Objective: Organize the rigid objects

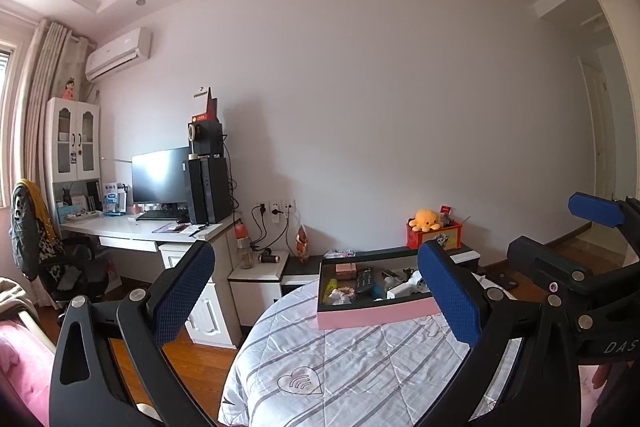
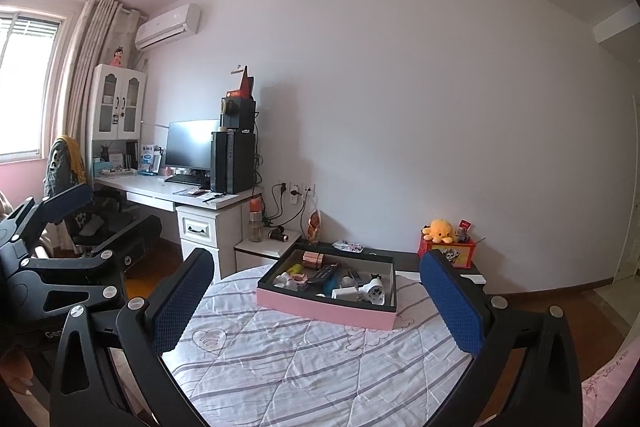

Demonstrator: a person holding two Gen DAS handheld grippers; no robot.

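Striped quilt (image 2: pixel 304 367) lies bare before the pink box (image 2: pixel 326 309); both grippers' fingers (image 2: pixel 182 303) gape wide, empty.

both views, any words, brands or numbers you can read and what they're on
"DAS", cut off at the frame edge, on the right gripper body in the left wrist view.
"Gen", also cut off, on the left gripper body in the right wrist view.
Air conditioner logo: too small to read.
Red box print and pink bedding writing: blurred.
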